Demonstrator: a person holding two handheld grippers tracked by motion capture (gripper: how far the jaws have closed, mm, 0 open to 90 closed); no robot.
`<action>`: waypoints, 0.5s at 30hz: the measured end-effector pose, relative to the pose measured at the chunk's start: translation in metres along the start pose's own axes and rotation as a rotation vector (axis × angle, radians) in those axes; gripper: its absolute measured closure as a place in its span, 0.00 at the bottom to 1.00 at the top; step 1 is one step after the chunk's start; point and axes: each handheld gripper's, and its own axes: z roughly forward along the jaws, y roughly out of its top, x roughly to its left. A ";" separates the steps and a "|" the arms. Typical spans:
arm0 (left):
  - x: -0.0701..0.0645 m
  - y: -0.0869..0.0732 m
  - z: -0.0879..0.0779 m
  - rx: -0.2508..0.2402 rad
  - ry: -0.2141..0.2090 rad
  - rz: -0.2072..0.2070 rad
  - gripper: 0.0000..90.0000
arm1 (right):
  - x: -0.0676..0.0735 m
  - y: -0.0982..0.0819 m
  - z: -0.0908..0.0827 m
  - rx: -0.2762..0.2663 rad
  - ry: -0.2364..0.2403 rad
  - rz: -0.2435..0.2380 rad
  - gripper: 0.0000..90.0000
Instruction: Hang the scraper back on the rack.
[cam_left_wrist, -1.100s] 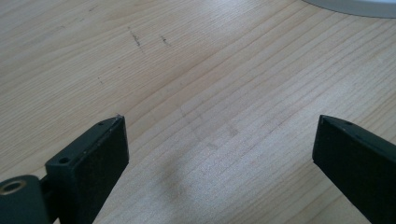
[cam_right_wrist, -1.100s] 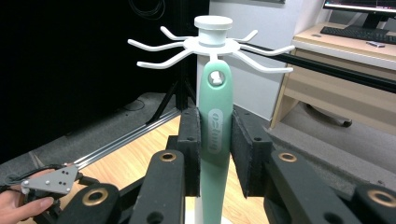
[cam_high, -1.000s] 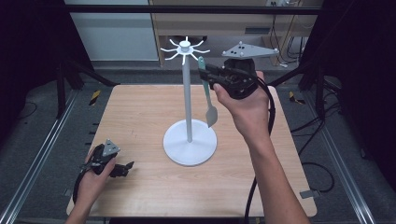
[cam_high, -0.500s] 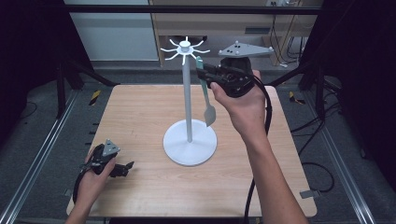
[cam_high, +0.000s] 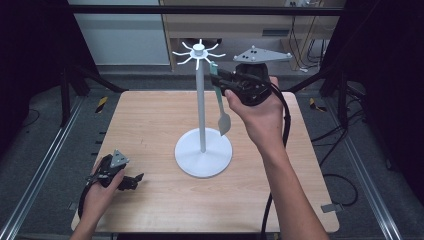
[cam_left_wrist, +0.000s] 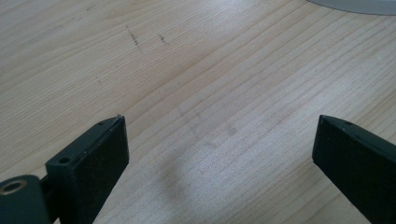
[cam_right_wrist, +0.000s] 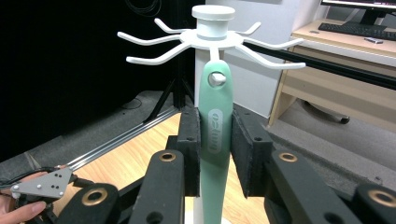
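Now spoon (cam_high: 220, 102) upright, bowl seemingly downward

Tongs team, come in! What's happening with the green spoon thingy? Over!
Right tongs shut on green utensil, its hole over a hook on white stand. Left tongs open, low over table. Nothing in the way.

A mint-green-handled utensil (cam_right_wrist: 215, 135) hangs upright, its handle hole on a prong of the white rack (cam_high: 201, 107).
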 end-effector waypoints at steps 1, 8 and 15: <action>0.000 0.000 0.000 0.000 0.000 0.000 0.04 | 0.000 0.000 0.000 -0.001 0.000 0.000 0.82; 0.000 -0.001 -0.001 0.002 0.003 0.000 0.04 | 0.000 -0.001 0.002 -0.008 0.000 0.008 0.82; 0.000 -0.001 -0.001 0.006 0.005 0.004 0.04 | 0.000 -0.002 0.001 -0.010 0.000 0.006 0.82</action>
